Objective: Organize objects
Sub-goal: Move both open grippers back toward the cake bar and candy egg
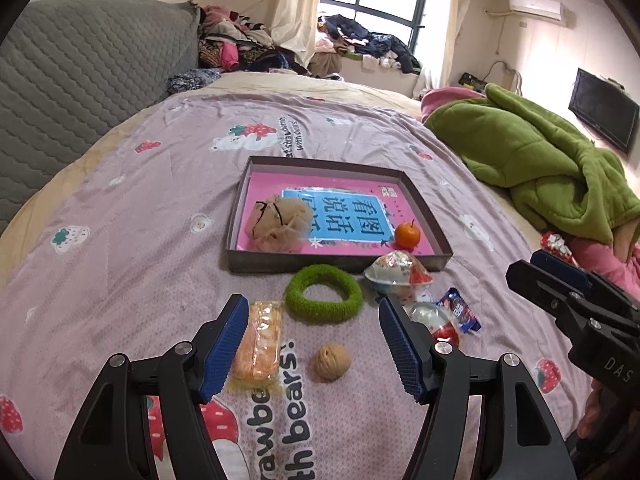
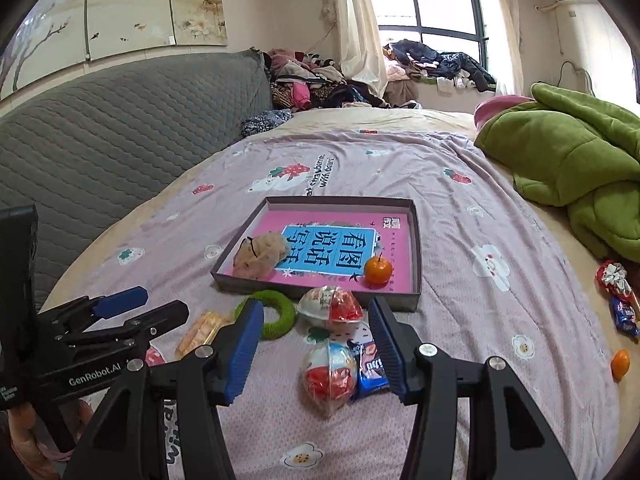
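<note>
- While both of your grippers hover over the bed (image 1: 120, 208), neither has hold of anything: the left gripper (image 1: 312, 344) stands wide open, its jaws either side of the walnut (image 1: 332, 361) but clear of it; the right gripper (image 2: 316, 350) is roughly half open, its jaws flanking the near foil egg (image 2: 330, 376) without pressing on it.
- The loose items lie just in front of the shallow box (image 1: 336, 261), which already carries a mesh pouch (image 1: 278, 220) and a small orange (image 1: 407, 235).
- Walnut: judged light, hard and round, so it is likely to roll. Close across its widest part, squarely.
- Wrapped orange cake (image 1: 258, 344): it lies beside the left jaw, soft inside a slick film. Grip lightly across the short sides or you will crush it.
- Green ring (image 1: 324, 293): fuzzy, yielding, good friction. Pinch one side of the band.
- Foil eggs, near one and far one (image 2: 330, 306): thin shell and slippery wrap, probably fragile. Take the near one across its middle seam with modest force.
- Blue packet (image 2: 370, 368): it touches the near egg. Whether it is tucked under the egg I cannot tell, so expect it to drag.
</note>
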The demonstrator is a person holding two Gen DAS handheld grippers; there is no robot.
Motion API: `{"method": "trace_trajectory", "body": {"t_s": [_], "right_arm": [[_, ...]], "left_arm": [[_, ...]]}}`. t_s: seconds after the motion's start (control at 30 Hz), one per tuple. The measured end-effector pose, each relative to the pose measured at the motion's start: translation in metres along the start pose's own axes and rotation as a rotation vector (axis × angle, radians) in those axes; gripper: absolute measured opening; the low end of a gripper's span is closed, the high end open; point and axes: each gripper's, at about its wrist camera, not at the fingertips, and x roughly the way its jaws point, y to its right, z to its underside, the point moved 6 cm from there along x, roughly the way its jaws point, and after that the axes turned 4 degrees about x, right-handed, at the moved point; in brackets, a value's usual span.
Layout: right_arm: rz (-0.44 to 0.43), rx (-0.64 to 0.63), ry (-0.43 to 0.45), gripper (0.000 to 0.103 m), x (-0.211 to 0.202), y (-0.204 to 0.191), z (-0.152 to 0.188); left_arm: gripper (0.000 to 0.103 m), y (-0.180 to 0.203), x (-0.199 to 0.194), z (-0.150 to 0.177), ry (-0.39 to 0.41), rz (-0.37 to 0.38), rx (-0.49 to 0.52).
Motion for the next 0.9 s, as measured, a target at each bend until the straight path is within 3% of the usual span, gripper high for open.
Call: {"method": "trace_trajectory", "body": {"t_s": [0.9], "right_arm": [[0.006,-0.031,-0.055,0.054,0.01,-0.003,0.024]], "left_arm": [[0.07,-0.008,0.008,0.029,-0.039,0.012,-0.02]]}}
